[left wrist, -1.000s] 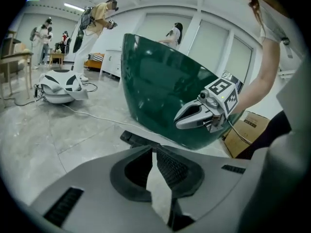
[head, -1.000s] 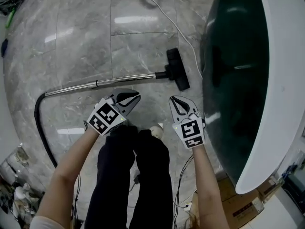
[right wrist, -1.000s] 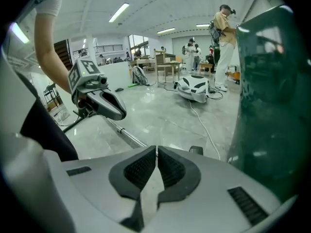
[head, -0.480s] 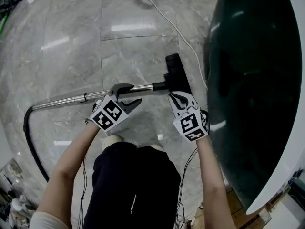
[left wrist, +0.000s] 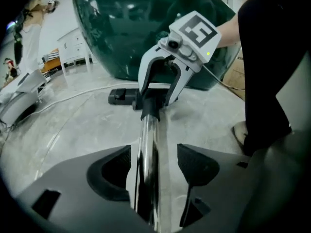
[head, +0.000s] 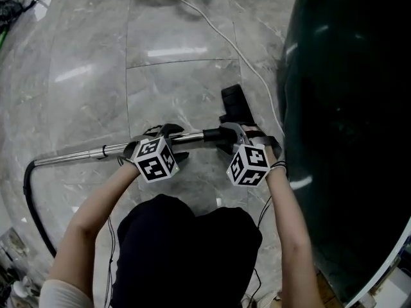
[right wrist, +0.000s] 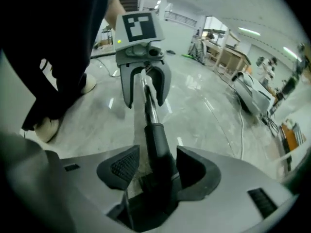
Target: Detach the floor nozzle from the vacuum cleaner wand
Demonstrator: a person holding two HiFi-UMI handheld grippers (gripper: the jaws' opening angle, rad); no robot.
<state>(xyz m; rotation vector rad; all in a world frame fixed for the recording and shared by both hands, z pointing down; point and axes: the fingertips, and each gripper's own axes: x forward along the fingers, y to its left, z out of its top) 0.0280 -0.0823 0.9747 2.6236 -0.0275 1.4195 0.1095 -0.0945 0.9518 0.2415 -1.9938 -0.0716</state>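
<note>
A chrome wand (head: 96, 151) lies on the grey marble floor. It ends in a black collar (head: 217, 135) that joins the black floor nozzle (head: 236, 104). My left gripper (head: 168, 143) straddles the wand (left wrist: 148, 144). Its jaws are opening, and there is a gap between each pad (left wrist: 194, 164) and the tube. My right gripper (head: 239, 136) straddles the black collar (right wrist: 158, 144) beside the nozzle. Its jaws are also opening, and the left pad (right wrist: 125, 166) stands off the collar. Each gripper view shows the other gripper down the wand, the right (left wrist: 163, 89) and the left (right wrist: 143, 89).
A large dark green rounded body (head: 347, 108) fills the right side, close to the nozzle. A white cable (head: 218, 27) runs across the floor behind. The black hose (head: 32, 204) curves off the wand's left end. The person's black-clad legs (head: 186, 249) and a shoe (left wrist: 240, 132) are just behind the grippers.
Both grippers came down from above the floor onto the wand. Their jaws went from shut to open, with the wand and the collar now between them.
</note>
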